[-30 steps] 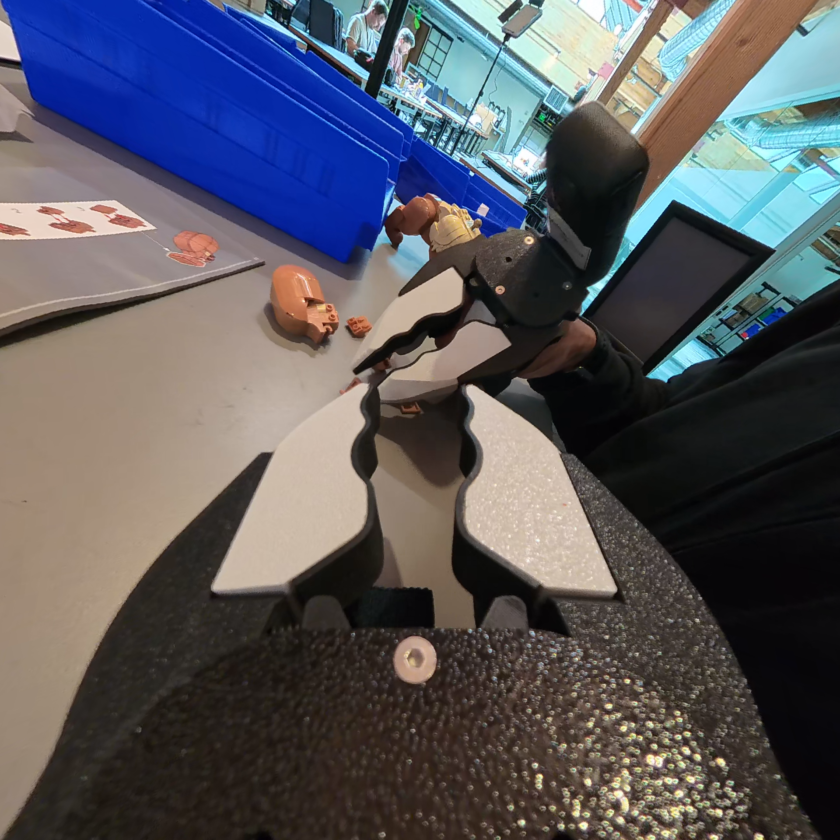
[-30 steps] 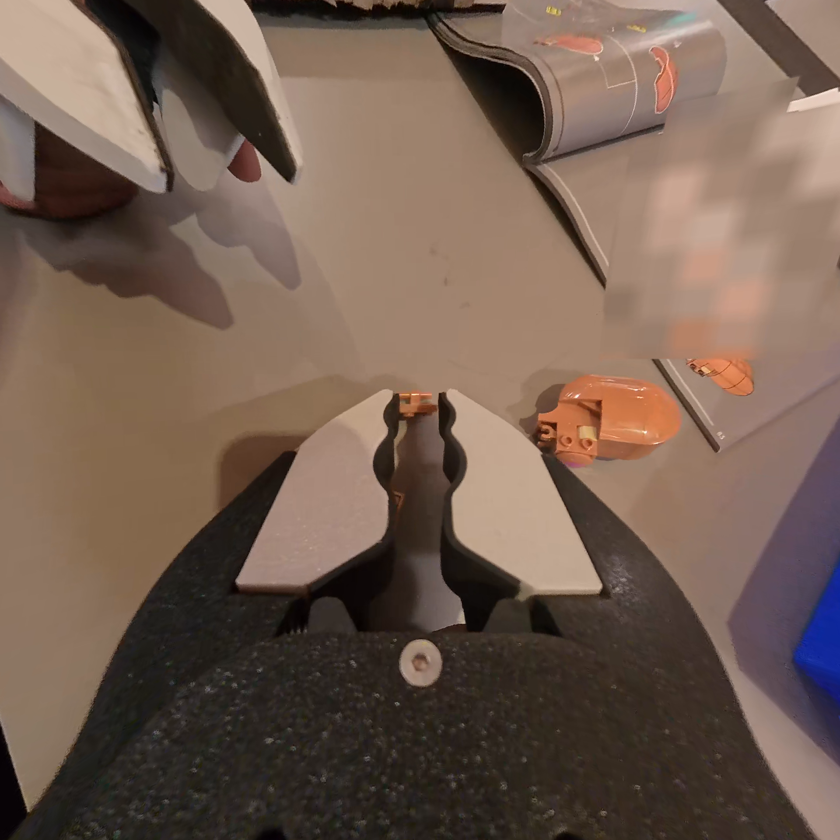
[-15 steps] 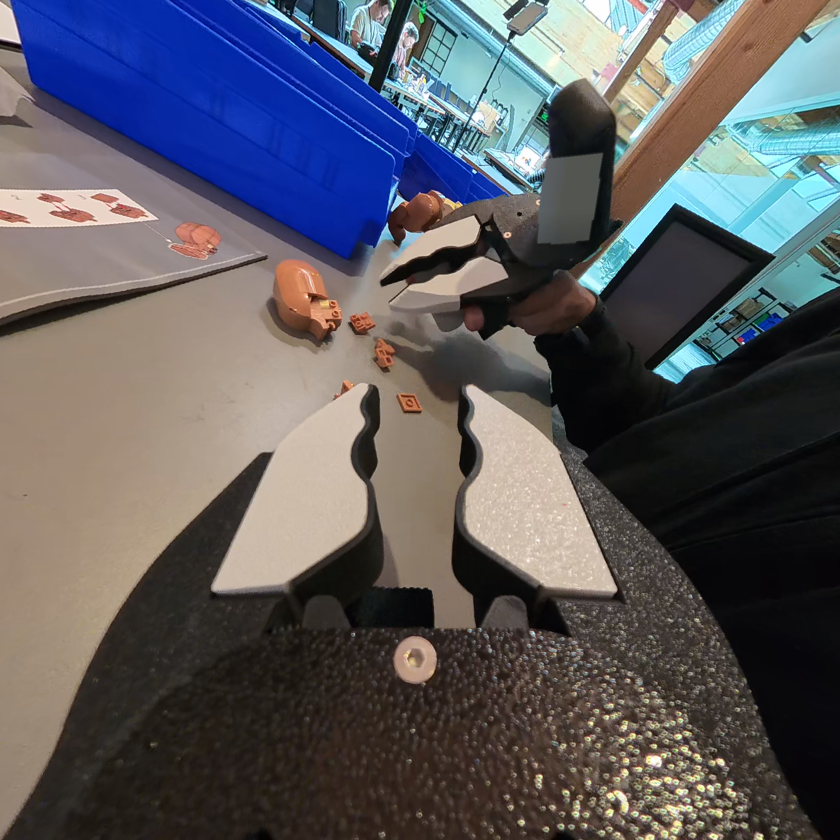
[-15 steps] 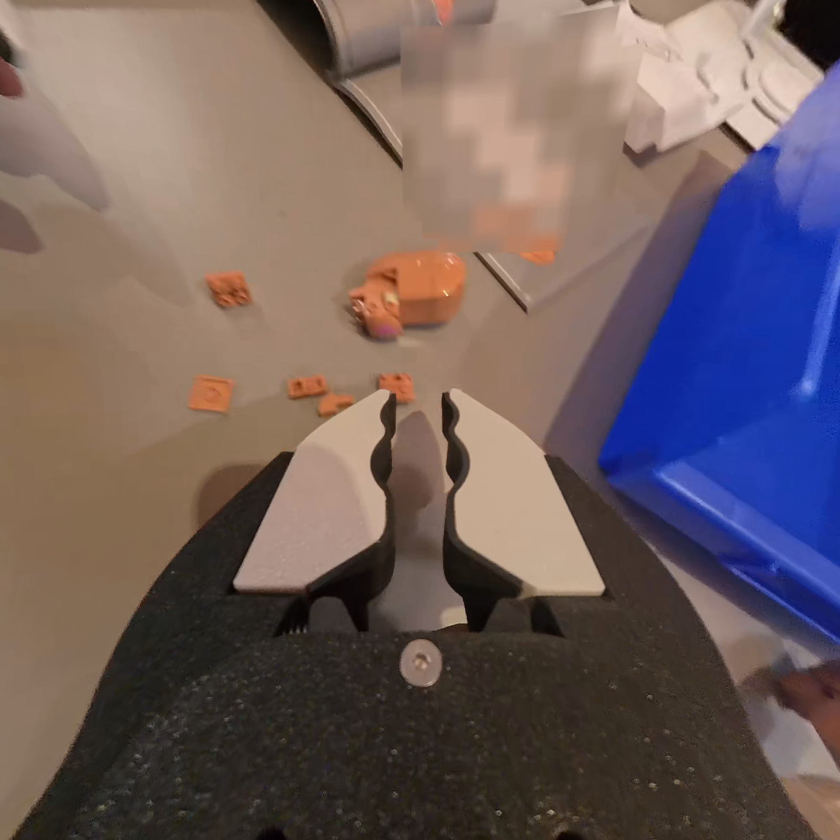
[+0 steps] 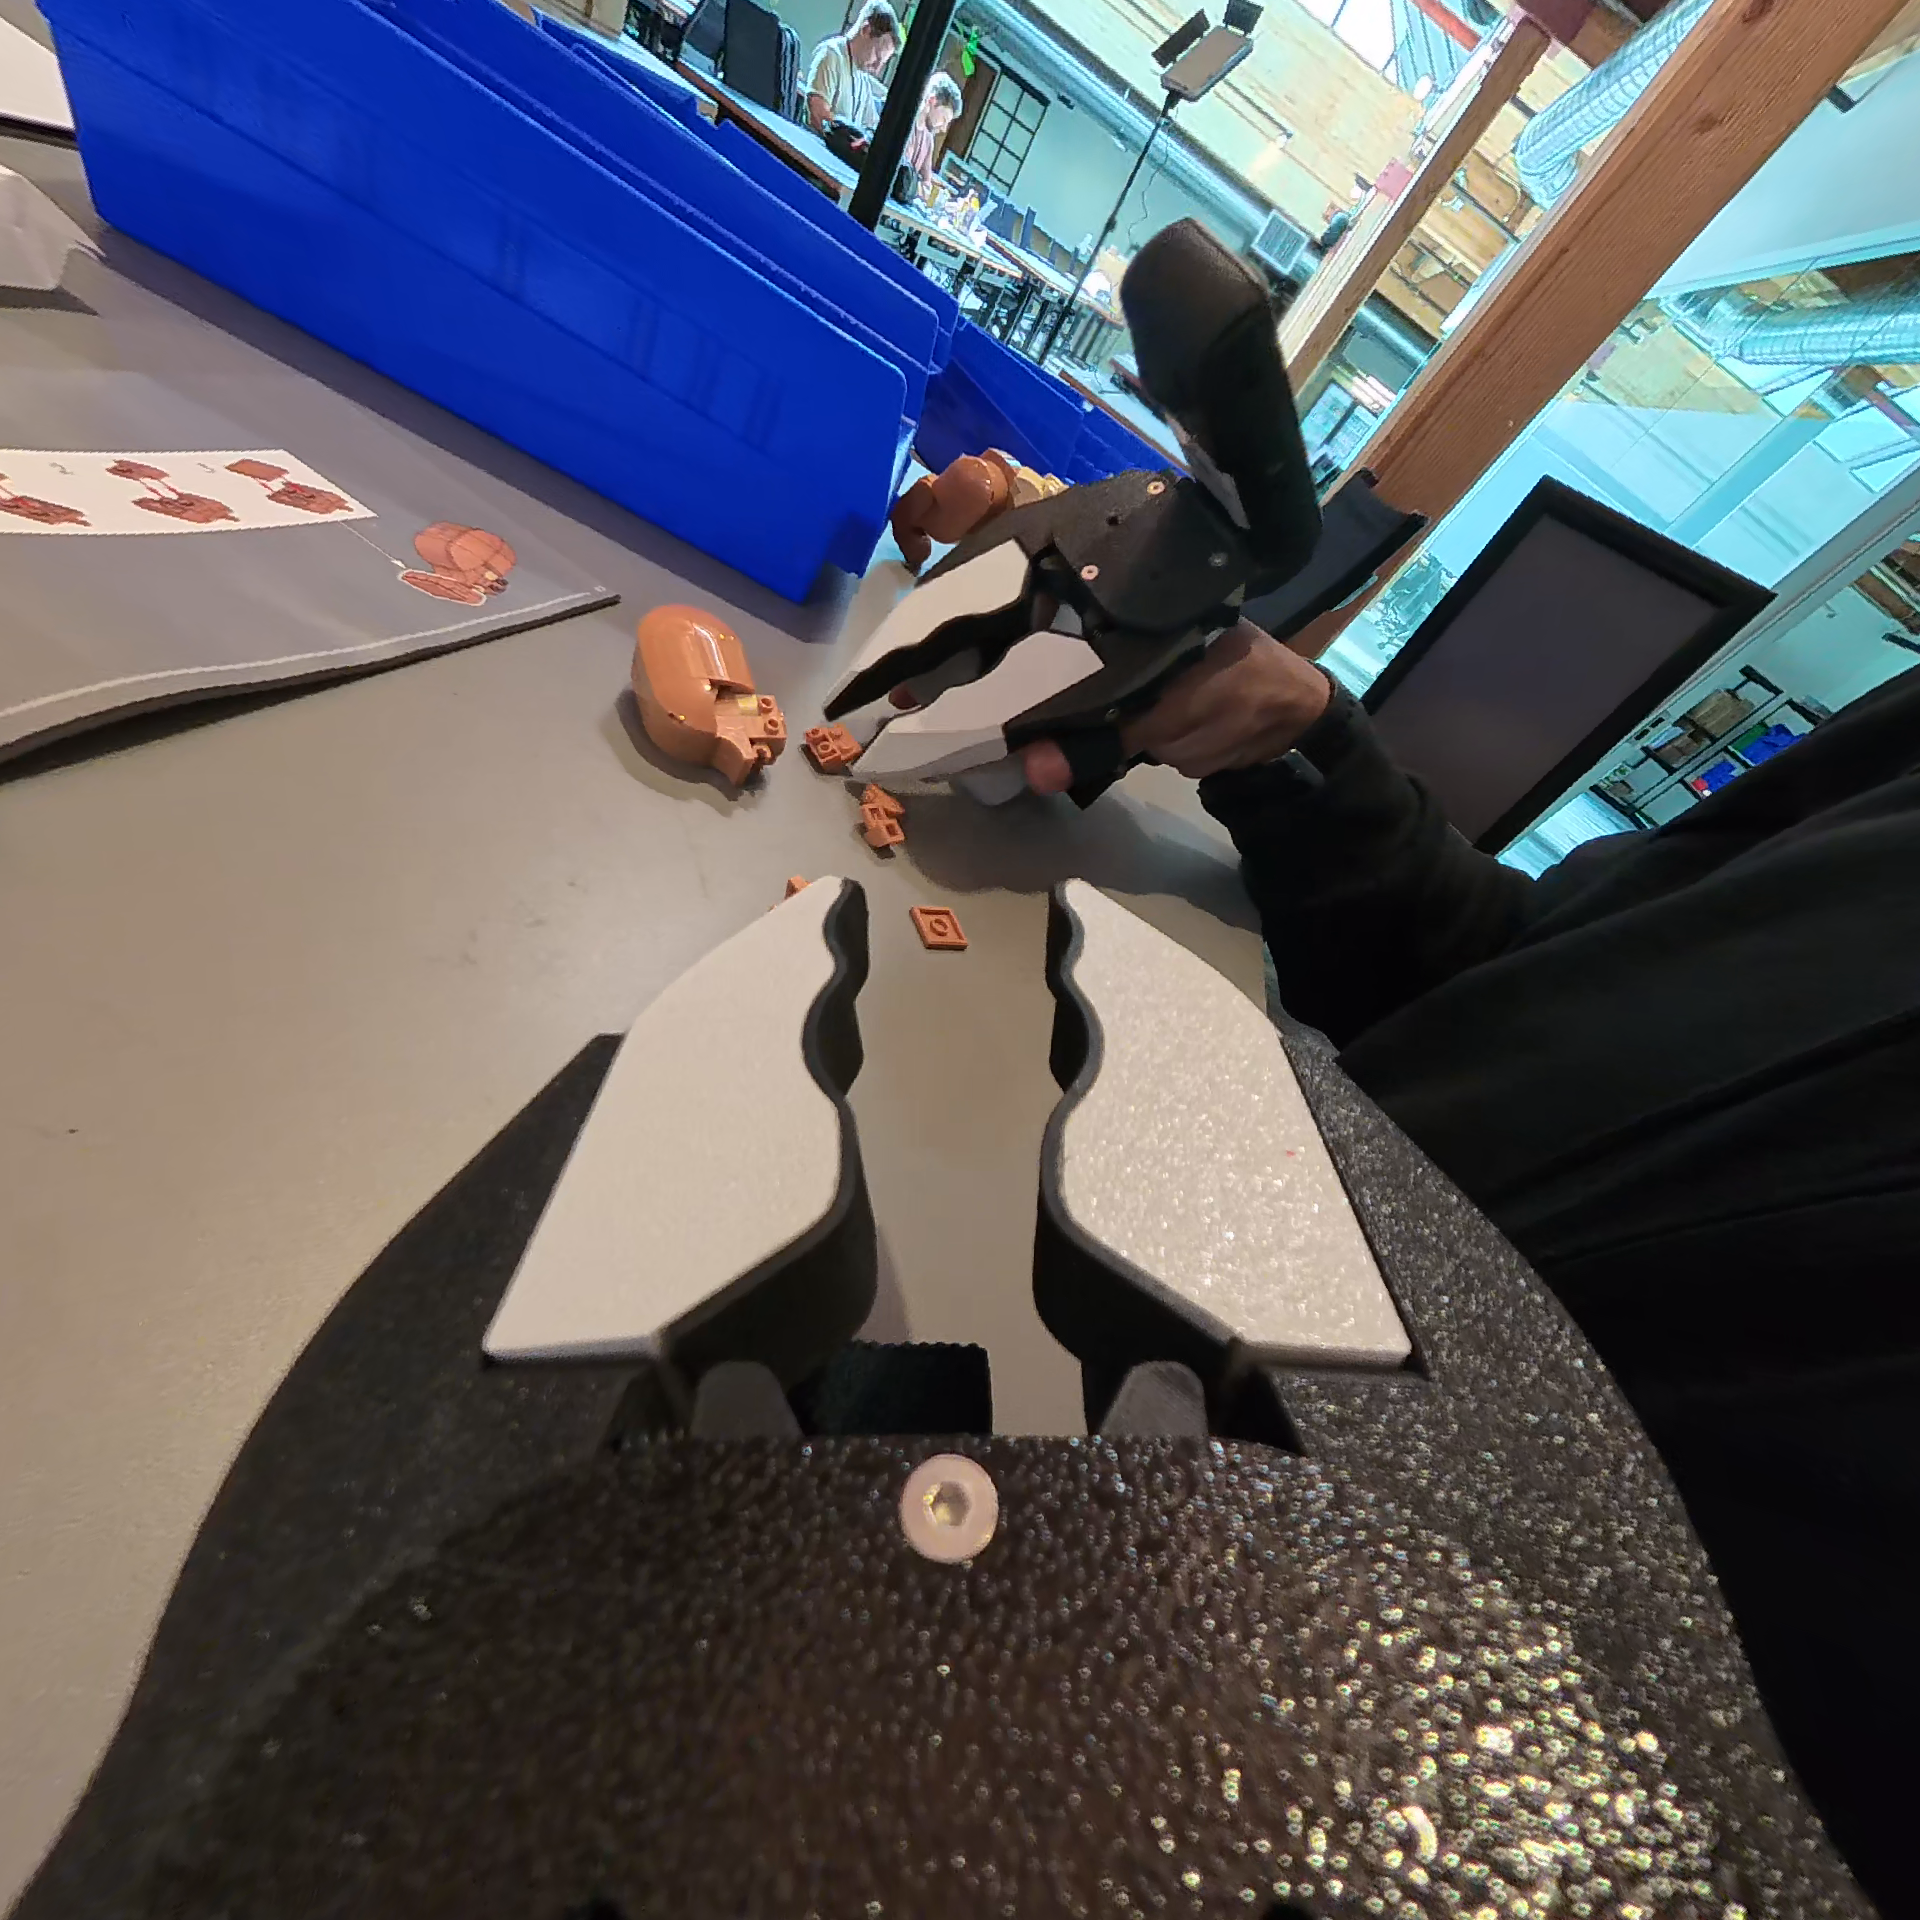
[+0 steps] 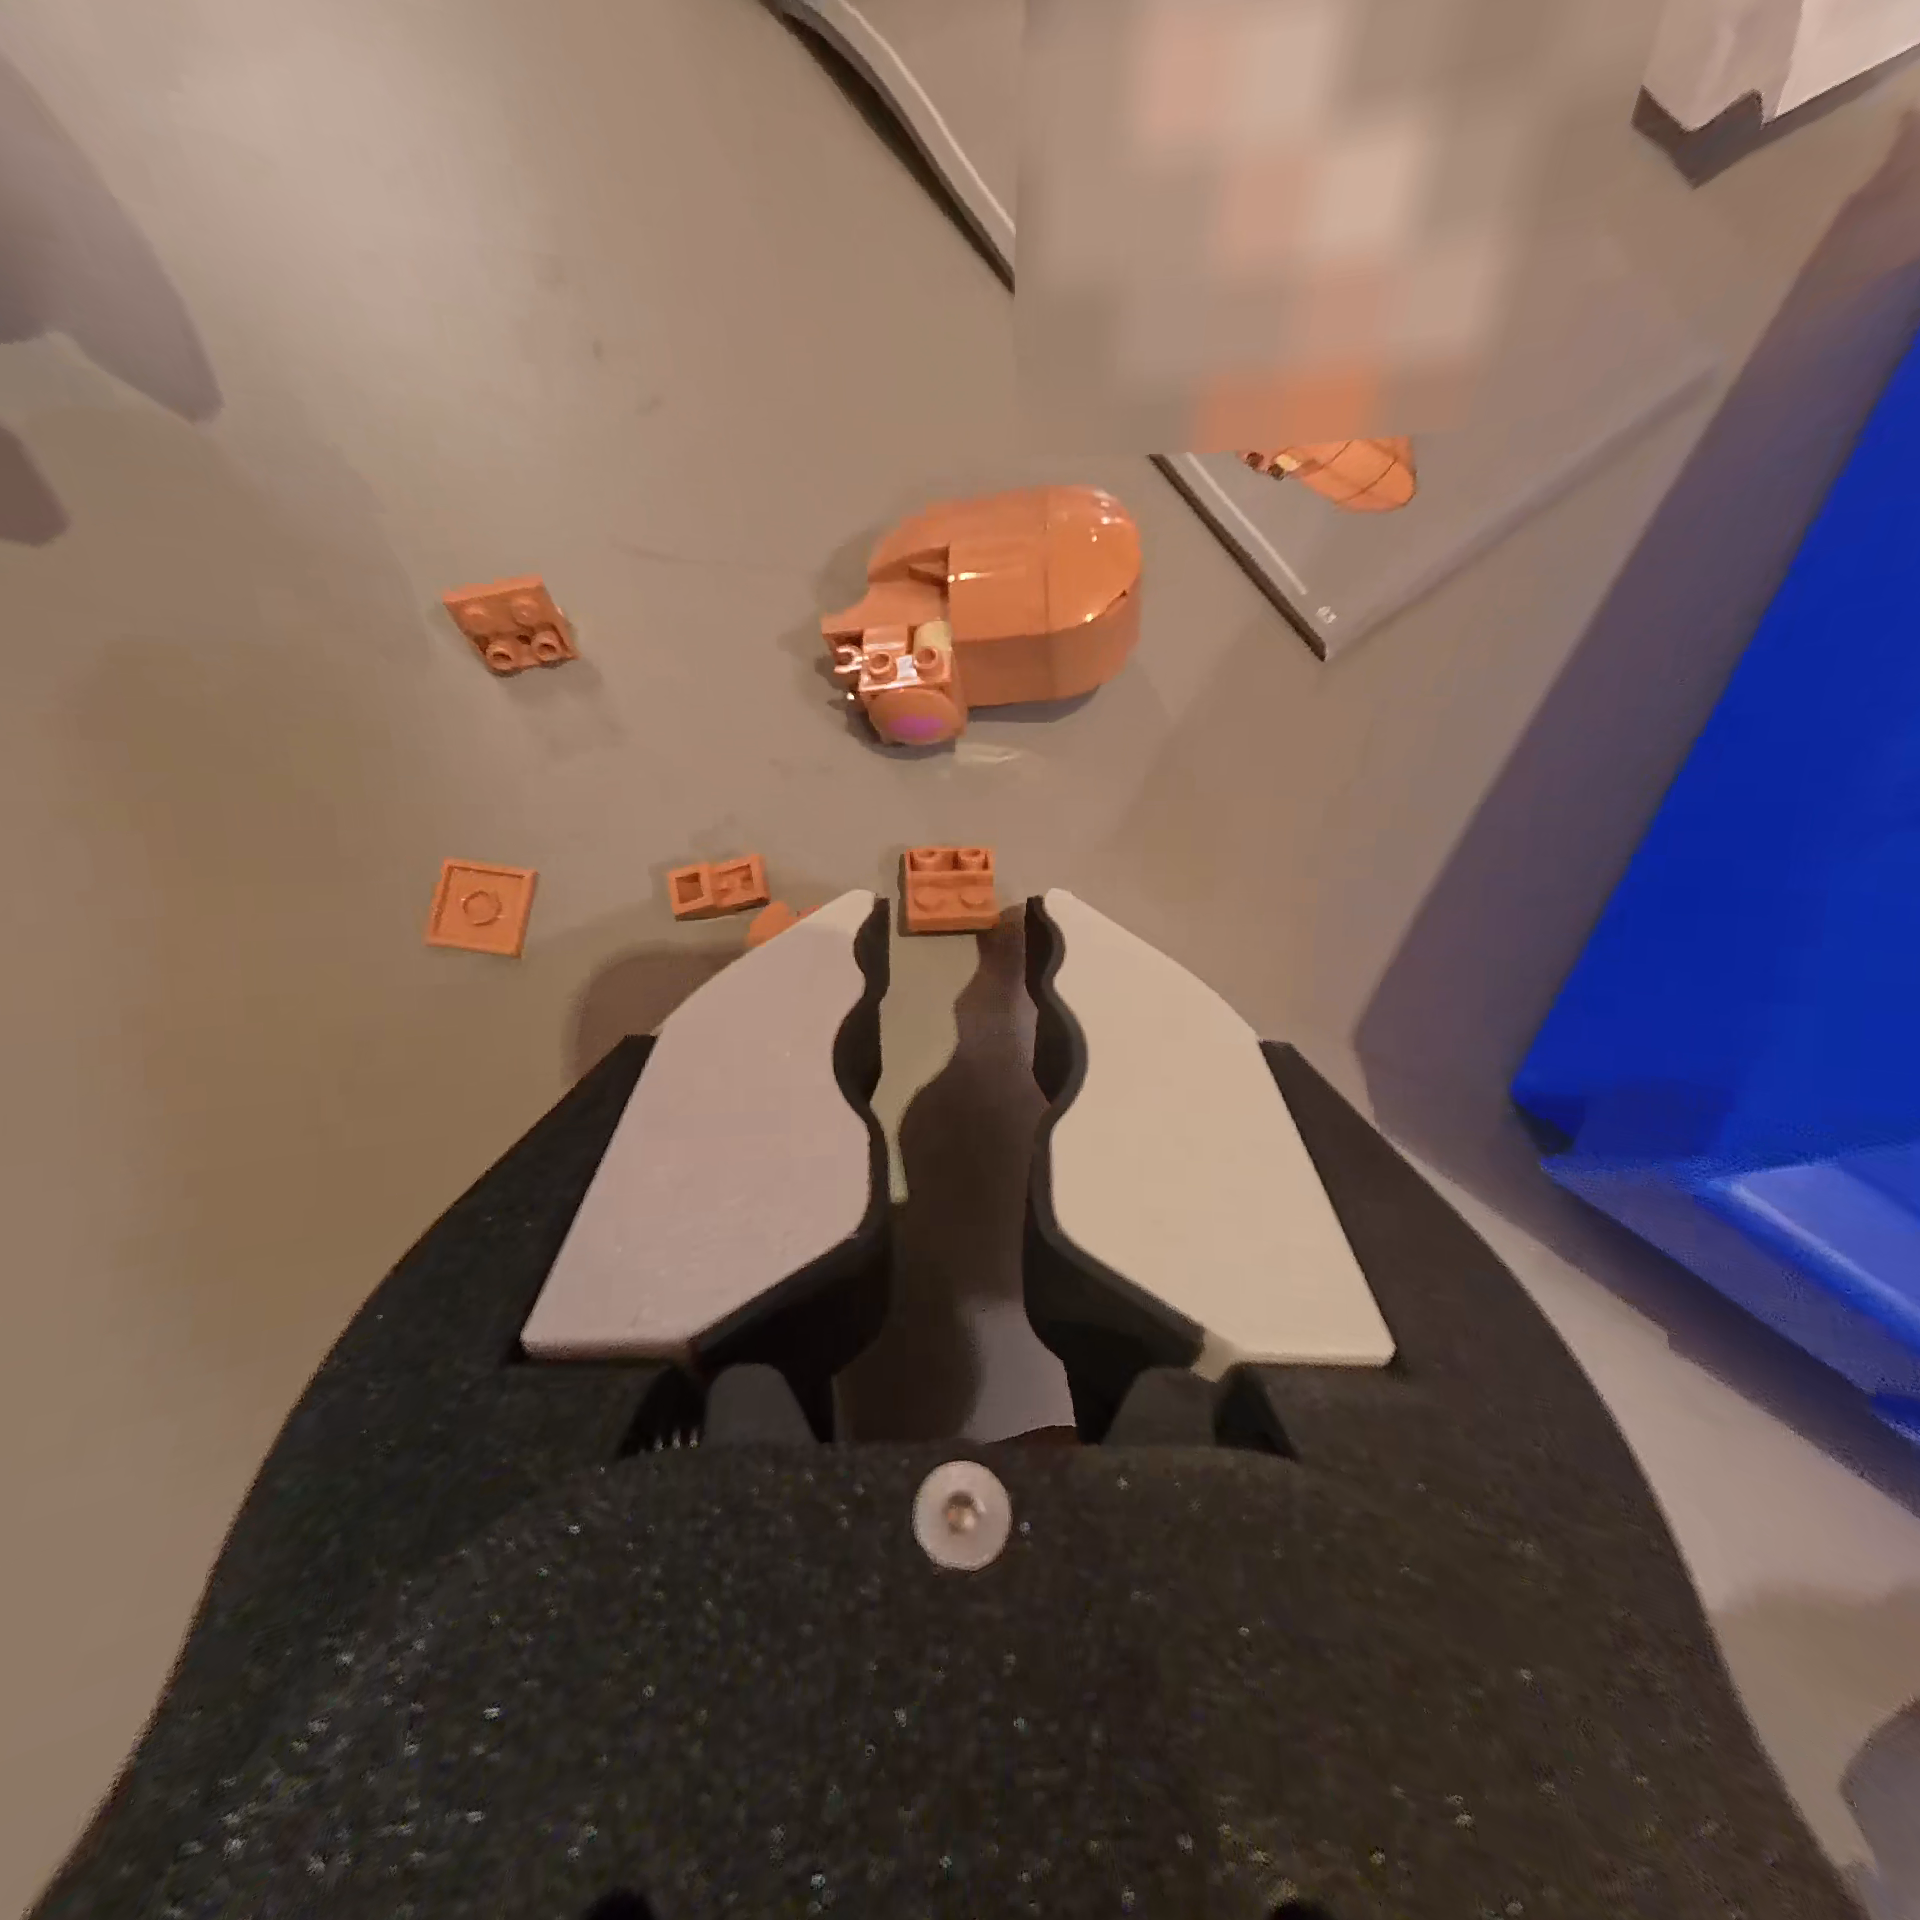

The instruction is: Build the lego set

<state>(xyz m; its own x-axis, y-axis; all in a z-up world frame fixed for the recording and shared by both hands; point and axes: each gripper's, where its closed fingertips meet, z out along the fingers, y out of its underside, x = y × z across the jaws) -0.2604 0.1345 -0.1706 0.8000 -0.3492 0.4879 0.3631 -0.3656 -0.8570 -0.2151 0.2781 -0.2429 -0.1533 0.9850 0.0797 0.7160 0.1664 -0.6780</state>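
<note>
Two people (image 5: 878, 73) only in left view; right gripper (image 6: 956, 906) fingers apart.

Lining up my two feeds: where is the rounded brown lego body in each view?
Left wrist view: rounded brown lego body left of centre, upper half, on the grey table.
Right wrist view: same body above centre, beyond the right gripper.
Shared landmark: blue bin.

right gripper (image 6: 956, 904) lowered from mid-air, fingers now wider, framing small brick (image 6: 945, 886)
</note>
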